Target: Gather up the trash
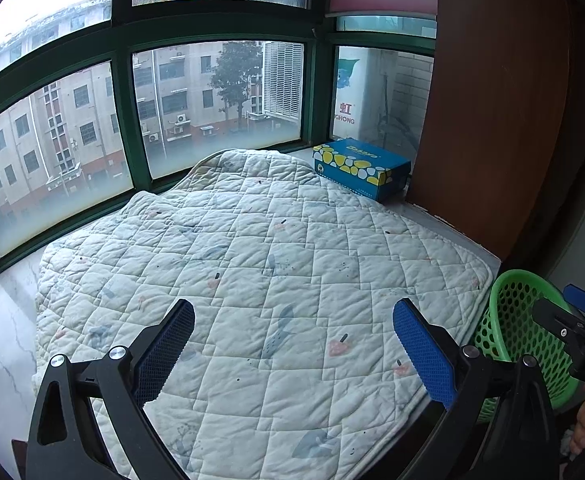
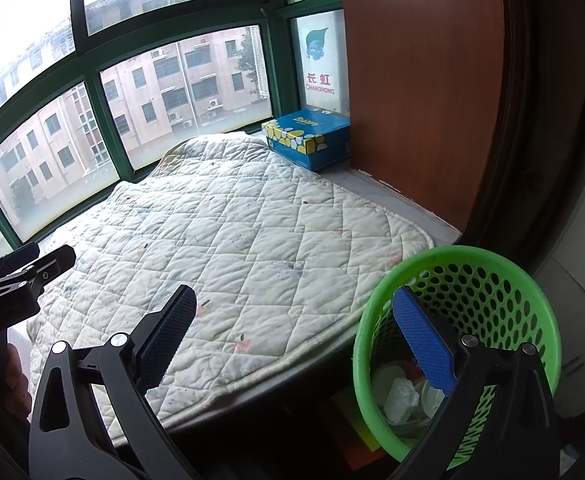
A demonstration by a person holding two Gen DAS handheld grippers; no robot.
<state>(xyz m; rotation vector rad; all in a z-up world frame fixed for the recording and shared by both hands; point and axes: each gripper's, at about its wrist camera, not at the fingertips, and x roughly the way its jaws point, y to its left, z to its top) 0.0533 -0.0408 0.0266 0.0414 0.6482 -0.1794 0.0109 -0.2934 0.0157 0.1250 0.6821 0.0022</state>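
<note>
Item: blue tissue box (image 1: 361, 169), patterned yellow and white, at our one o'clock on the sill, beside a brown wooden panel (image 1: 492, 120). Nothing stands between our grippers and the quilt.

Surface: white quilted pad (image 1: 252, 264) over a pale marble window ledge (image 1: 0, 328); green-framed window (image 1: 124, 120) from nine to twelve o'clock, apartment blocks beyond.

Task item: green perforated basket (image 2: 472, 288) off the pad's near corner, at our four o'clock. It holds crumpled white scraps (image 2: 400, 396), probably tissue, though the mesh hides much.

Left gripper (image 1: 292, 344): jaws spread wide, nothing held, hovering above the pad. Right gripper (image 2: 292, 344): jaws wide apart, nothing held; its right finger (image 2: 420, 344) overlaps the basket's mouth, contact unclear.
</note>
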